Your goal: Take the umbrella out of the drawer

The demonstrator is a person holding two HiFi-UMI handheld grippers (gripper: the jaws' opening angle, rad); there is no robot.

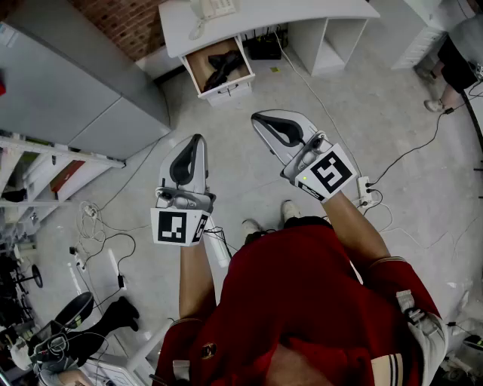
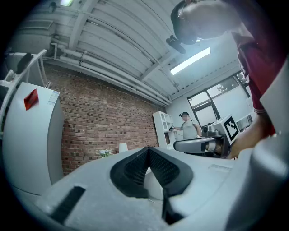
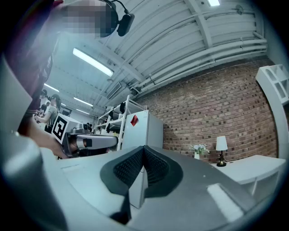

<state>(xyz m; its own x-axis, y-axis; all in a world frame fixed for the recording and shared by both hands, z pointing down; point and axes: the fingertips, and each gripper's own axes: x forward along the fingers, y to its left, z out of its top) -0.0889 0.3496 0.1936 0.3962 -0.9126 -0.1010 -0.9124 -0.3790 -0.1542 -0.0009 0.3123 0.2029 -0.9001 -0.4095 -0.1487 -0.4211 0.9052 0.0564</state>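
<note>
Plenty of bare floor point(image 1: 234, 162) lies ahead of both my tools, open all the way to the white desk point(image 1: 249, 19) beyond their tips. Left of my left gripper point(image 1: 198, 139) stands a grey cabinet point(image 1: 68, 83), its corner edge jutting toward the desk, with white shelving point(image 1: 45, 162) nearer and further left. Under the desk's near edge the drawer point(image 1: 226, 89) stands pulled out, well ahead of the tips and closer to my left gripper's line than to my right gripper's point(image 1: 263, 118). The dark umbrella point(image 1: 225, 68) lies inside, within the drawer's walls. A cable point(image 1: 407, 154) trails over the floor to the right of my right gripper. My left gripper is pinched together on nothing, its pads point(image 2: 133, 169) meeting at the tips. My right gripper is likewise closed and empty. The two sit side by side, apart.
</note>
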